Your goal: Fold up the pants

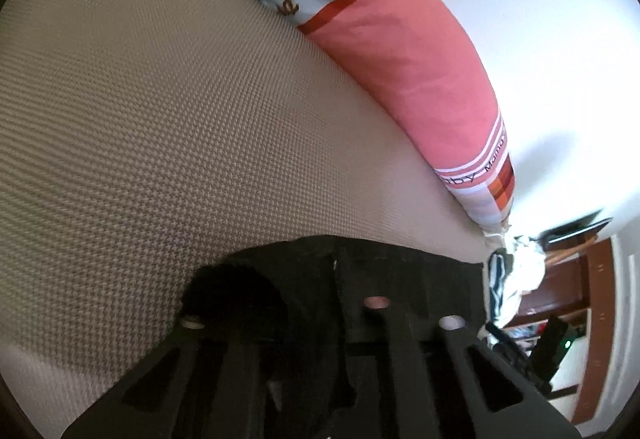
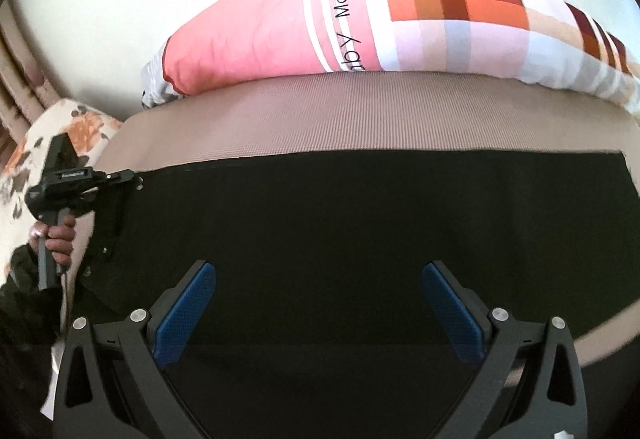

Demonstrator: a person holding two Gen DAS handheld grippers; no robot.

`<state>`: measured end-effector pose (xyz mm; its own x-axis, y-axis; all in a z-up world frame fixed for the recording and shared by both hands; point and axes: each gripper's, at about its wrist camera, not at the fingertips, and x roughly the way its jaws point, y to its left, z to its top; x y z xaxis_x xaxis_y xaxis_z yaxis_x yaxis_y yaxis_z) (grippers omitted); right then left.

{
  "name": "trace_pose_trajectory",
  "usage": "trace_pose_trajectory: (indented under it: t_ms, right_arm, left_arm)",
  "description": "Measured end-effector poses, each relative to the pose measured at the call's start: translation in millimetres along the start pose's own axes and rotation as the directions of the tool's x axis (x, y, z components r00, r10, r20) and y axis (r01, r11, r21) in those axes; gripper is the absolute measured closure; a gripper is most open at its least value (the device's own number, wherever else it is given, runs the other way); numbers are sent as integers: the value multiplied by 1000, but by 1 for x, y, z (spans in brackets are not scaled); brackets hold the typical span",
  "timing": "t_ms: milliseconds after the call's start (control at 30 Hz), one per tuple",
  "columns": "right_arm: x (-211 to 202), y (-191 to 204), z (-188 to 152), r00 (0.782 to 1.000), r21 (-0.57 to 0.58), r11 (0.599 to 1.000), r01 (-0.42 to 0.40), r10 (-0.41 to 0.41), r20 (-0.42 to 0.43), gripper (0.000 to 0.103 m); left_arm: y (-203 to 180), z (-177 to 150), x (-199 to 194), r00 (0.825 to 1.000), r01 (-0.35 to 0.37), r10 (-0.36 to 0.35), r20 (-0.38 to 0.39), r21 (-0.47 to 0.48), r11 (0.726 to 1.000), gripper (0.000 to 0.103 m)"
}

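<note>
Black pants [image 2: 360,223] lie flat on a tan textured mattress [image 2: 320,111]. My right gripper [image 2: 320,279] is open just above the pants, blue pads [image 2: 188,315] wide apart, nothing between them. My left gripper [image 2: 116,199] shows in the right wrist view at the pants' left edge, held by a hand. In the left wrist view the pants [image 1: 400,271] are bunched over the left gripper [image 1: 320,303] and hide its fingertips; it looks shut on the fabric.
A long pink, white and checked pillow [image 2: 360,27] lies along the white wall behind the mattress [image 1: 160,119]. A floral cushion [image 2: 76,127] is at the left. Clothes [image 1: 516,271] and wooden furniture [image 1: 576,287] stand past the mattress end.
</note>
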<state>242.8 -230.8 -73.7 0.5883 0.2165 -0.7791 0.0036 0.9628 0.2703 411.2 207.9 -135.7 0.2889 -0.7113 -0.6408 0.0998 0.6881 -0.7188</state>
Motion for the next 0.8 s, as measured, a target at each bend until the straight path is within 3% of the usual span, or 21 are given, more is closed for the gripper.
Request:
trace_pose_trajectory:
  t_ms: [167,300,400,467,500,633,800]
  right_arm:
    - [16,-4,30,997,-163,985,-63,54,-57,0]
    - [33,-6,64,981,-333,928,-165,119,-155,0]
    - [51,-1,87,970,-452,872,-189,95,-223,0]
    - [63,0,99,949,-493,831,-257,120,-293,2]
    - [72,0,105,928,-508,805,-307,135,-347,5]
    - [96,1,115,889,-577,729,-368,93,-448,20]
    - [113,-10,122,833,-576,679,-455,96,-545,24]
  left_arm:
    - [-33,-12,-32,997,44,-50,65,90,995,95]
    - [-65,-29,-63,989,81,-102,106,189,979,95]
    - [-80,-44,-78,983,94,-129,133,241,966,95]
    - [-89,-52,-83,980,97,-141,143,274,957,95]
    - [-91,-56,-85,979,96,-143,148,287,953,95]
    - [-96,-65,-91,975,82,-137,172,294,952,95]
    - [-99,-73,-95,972,53,-111,206,267,962,95]
